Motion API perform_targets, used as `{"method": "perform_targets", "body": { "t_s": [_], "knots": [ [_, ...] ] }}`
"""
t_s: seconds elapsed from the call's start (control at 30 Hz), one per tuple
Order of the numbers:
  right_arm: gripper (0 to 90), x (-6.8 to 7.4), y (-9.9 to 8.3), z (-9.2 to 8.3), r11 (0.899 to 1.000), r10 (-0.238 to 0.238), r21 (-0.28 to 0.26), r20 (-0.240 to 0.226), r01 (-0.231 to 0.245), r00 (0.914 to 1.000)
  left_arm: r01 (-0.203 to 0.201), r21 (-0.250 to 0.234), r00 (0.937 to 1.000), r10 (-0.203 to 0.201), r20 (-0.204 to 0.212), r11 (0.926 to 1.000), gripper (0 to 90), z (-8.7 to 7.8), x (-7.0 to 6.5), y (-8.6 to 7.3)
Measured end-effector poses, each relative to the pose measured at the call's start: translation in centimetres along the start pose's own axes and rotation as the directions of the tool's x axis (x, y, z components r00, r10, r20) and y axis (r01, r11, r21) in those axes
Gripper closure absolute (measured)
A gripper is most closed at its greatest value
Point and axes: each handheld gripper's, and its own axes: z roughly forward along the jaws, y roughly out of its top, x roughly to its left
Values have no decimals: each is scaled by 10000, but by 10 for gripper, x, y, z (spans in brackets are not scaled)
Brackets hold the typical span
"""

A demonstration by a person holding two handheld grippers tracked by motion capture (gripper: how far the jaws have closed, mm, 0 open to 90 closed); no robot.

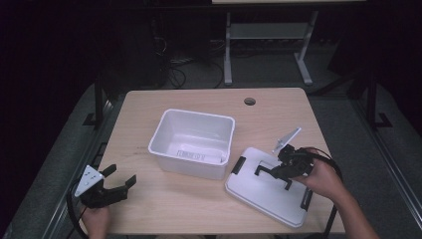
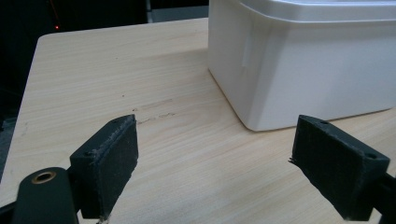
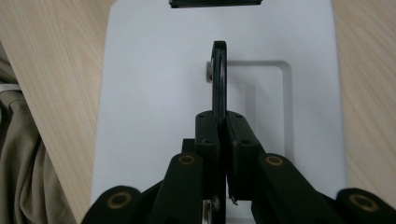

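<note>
Right claw (image 3: 223, 135): clamped on the black handle (image 3: 219, 79) standing upright on the white lid (image 3: 140, 93) flat beneath it. Left claw (image 2: 215, 163): jaws wide apart, nothing held; white tub (image 2: 299, 60) just ahead on the table (image 2: 116, 74).

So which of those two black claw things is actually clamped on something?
The right gripper, shut on the white lid's black handle; the left gripper is open.
</note>
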Motion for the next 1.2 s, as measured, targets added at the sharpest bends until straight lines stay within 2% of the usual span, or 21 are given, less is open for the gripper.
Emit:
{"method": "perform_targets", "body": {
  "t_s": [0.17, 0.87, 1.2],
  "knots": [
    [844, -1, -1, -3, 10000, -24, -2, 63, 24, 10000, -55, 7, 10000, 55, -8, 10000, 136, 0, 0, 0],
    [845, -8, -2, -40, 9997, 69, -235, 439, -59, 9990, 63, 35, 10000, -63, -38, 10000, 137, 1, 2, -2],
    [846, -8, 9, -59, 9994, -12, -358, 541, 31, 9985, 64, 43, 9999, -64, -99, 10000, 136, -1, 2, -3]
  ]
}}
